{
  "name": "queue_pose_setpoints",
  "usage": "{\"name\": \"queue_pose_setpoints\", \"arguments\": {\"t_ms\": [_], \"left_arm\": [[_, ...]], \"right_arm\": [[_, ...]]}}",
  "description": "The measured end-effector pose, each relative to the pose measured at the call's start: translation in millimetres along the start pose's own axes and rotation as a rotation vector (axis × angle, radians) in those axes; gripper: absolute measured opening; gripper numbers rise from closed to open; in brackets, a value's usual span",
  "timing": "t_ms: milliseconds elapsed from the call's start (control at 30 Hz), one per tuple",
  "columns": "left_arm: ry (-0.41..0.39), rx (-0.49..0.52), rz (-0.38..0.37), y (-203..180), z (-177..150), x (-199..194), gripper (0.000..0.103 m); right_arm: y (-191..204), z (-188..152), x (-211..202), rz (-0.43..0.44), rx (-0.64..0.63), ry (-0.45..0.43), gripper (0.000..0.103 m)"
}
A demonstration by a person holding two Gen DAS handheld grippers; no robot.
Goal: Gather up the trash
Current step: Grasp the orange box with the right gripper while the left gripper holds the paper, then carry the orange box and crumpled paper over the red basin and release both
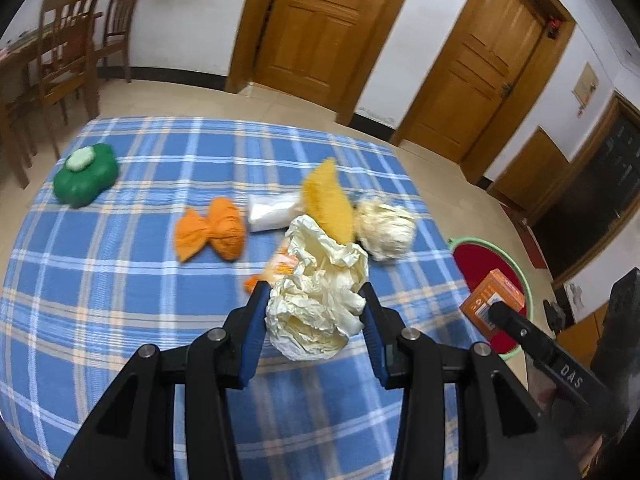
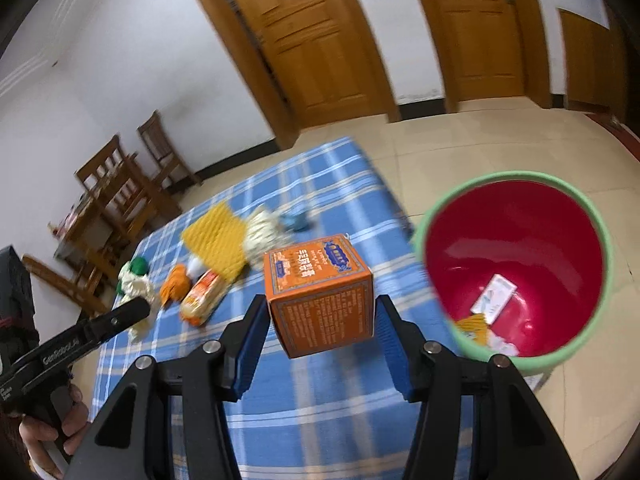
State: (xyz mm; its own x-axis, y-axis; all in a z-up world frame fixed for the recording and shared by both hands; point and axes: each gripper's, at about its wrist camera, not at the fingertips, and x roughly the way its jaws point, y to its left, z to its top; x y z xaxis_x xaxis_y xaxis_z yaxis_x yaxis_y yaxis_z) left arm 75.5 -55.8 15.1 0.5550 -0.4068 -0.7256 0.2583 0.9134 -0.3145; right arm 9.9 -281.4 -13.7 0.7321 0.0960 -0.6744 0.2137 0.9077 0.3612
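My left gripper [image 1: 314, 300] is shut on a crumpled cream paper wad [image 1: 316, 304] and holds it above the blue plaid tablecloth [image 1: 120, 280]. My right gripper [image 2: 320, 316] is shut on an orange carton box [image 2: 320, 292], held above the table's right edge, left of the red bin with a green rim [image 2: 516, 264]. The bin stands on the floor and holds a white card and scraps. The box and bin also show in the left wrist view [image 1: 494, 300]. On the cloth lie an orange cloth bundle [image 1: 212, 234], a yellow sponge [image 1: 326, 196], a cream fibre ball [image 1: 386, 226] and an orange snack wrapper [image 2: 202, 294].
A green container with a white lid [image 1: 86, 174] sits at the table's far left. A white packet [image 1: 270, 210] lies beside the sponge. Wooden chairs [image 1: 68, 48] stand beyond the table's left side. Wooden doors [image 1: 320, 20] line the far wall. Tiled floor surrounds the bin.
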Motion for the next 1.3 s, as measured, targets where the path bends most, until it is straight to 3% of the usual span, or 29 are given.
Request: {"name": "queue_pose_setpoints", "arguments": {"t_ms": [300, 700, 1300], "left_arm": [[0.027, 0.098, -0.049, -47, 4, 9, 0.044], [0.075, 0.2, -0.09, -95, 9, 34, 0.044], [0.16, 0.374, -0.132, -175, -3, 87, 0.044]], "right_arm": [[-52, 9, -20, -0.081, 0.111, -0.055, 0.057], [-117, 6, -16, -0.184, 0.253, -0.054, 0.059], [-159, 3, -35, -0.23, 0.348, -0.115, 0.059]]}}
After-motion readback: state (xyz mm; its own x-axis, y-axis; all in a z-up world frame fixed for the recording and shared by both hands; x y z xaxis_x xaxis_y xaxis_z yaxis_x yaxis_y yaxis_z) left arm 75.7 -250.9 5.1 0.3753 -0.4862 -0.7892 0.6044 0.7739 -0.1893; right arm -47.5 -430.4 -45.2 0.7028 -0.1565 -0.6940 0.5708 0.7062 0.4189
